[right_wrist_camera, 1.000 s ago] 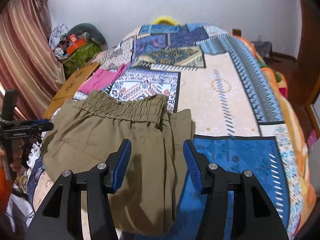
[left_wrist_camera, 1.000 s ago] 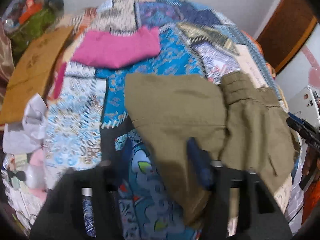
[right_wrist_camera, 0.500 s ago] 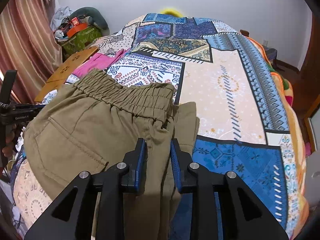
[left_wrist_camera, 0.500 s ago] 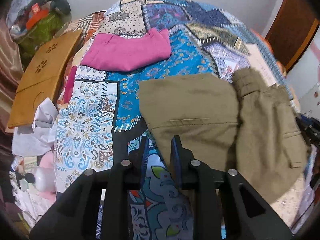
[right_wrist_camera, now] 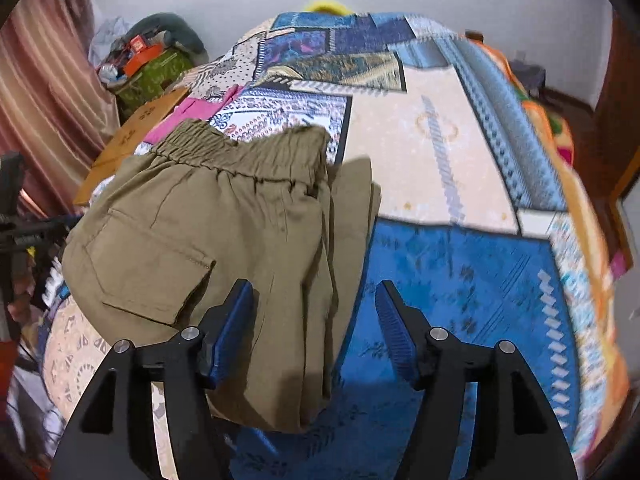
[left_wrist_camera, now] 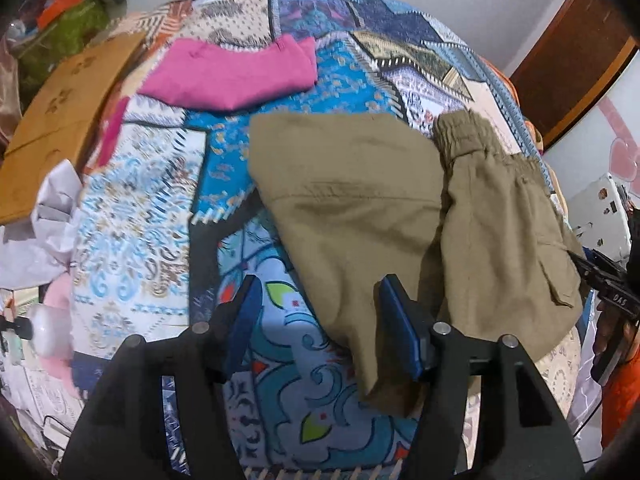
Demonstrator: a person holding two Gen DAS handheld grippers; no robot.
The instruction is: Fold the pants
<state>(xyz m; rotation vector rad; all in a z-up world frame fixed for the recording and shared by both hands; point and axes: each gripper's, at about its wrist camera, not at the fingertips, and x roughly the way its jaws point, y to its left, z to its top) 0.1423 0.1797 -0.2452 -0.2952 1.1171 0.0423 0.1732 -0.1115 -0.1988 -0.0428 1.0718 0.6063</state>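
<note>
The olive pants (left_wrist_camera: 360,208) lie folded on the patchwork bedspread (left_wrist_camera: 152,208). The left gripper (left_wrist_camera: 320,320) and right gripper (right_wrist_camera: 314,328) hang over the near edge, jaws opening, pads clear of the cloth. A pink garment (left_wrist_camera: 232,76) lies farther back.

A patchwork bedspread (left_wrist_camera: 152,200) is spreading out beneath and beyond the fingers. A pink folded garment (left_wrist_camera: 228,76) is lying well ahead of them, and a brown cardboard piece (left_wrist_camera: 52,120) is leaning far off left.
</note>
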